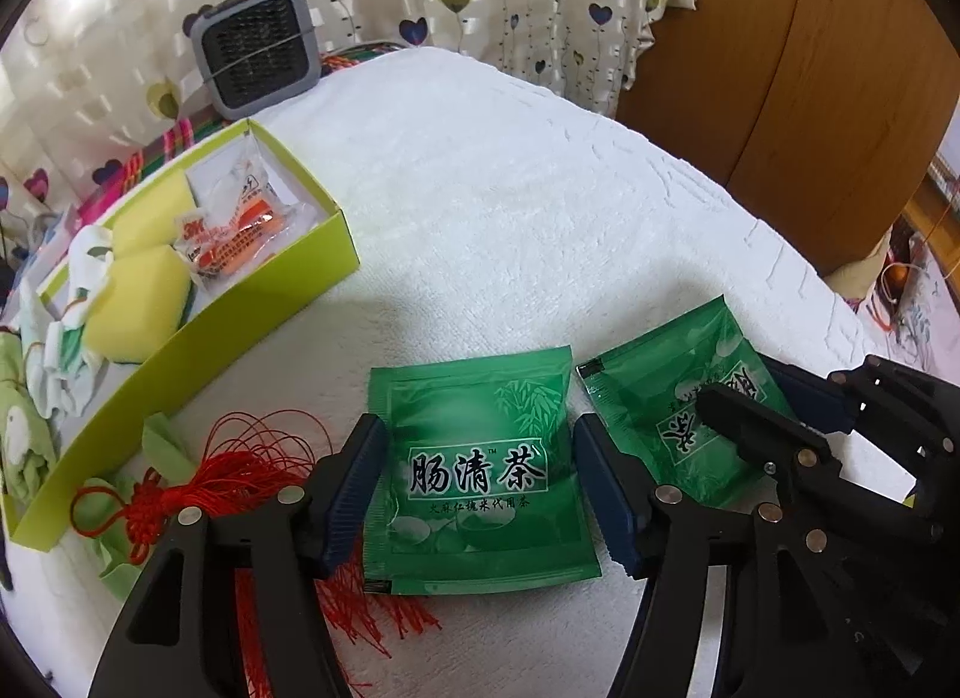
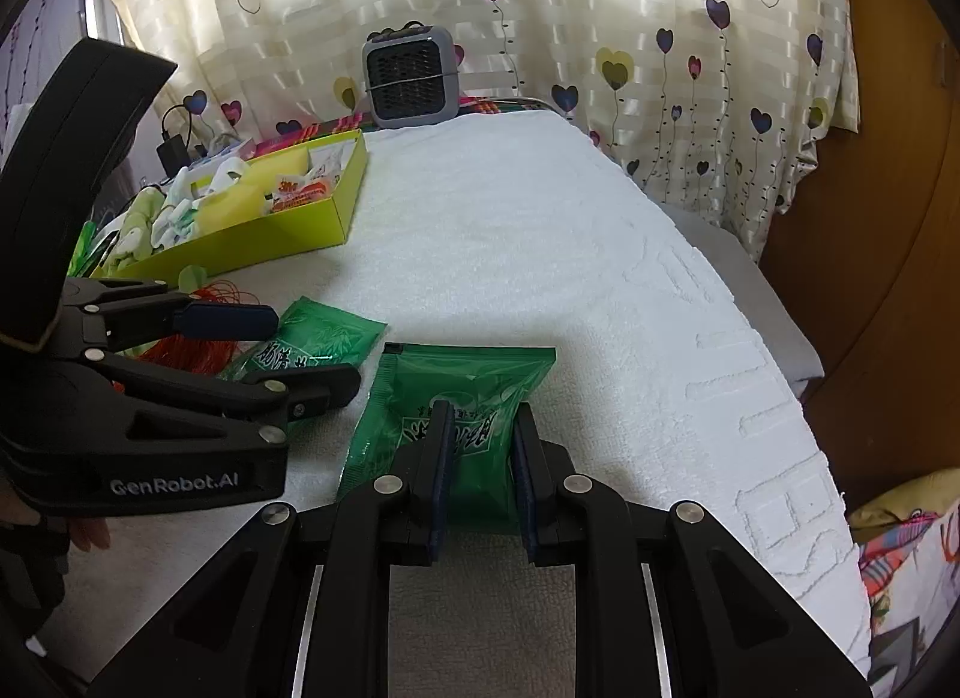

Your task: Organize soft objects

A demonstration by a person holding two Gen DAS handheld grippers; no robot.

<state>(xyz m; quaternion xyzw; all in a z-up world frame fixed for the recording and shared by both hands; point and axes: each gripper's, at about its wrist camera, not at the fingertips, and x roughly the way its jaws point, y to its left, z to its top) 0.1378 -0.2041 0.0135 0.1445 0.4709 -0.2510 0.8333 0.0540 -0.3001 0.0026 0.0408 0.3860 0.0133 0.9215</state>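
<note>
Two green tea sachets lie on the white towel. My left gripper (image 1: pixel 480 488) is open, its fingers on either side of the near sachet (image 1: pixel 480 476), which lies flat. My right gripper (image 2: pixel 480 458) is shut on the second sachet (image 2: pixel 462 392), pinching its near end so it bulges between the pads; this sachet also shows in the left wrist view (image 1: pixel 678 392). The near sachet and left gripper (image 2: pixel 300 350) show in the right wrist view at the left. A red tassel knot (image 1: pixel 240 476) lies left of the left gripper.
A lime-green box (image 1: pixel 198 332) at the left holds yellow sponges (image 1: pixel 141 302), earplug packets (image 1: pixel 234 236) and small socks. A grey fan heater (image 1: pixel 255 47) stands at the back. The white towel (image 1: pixel 510 188) ends at the right, by a wooden wardrobe (image 1: pixel 810 56).
</note>
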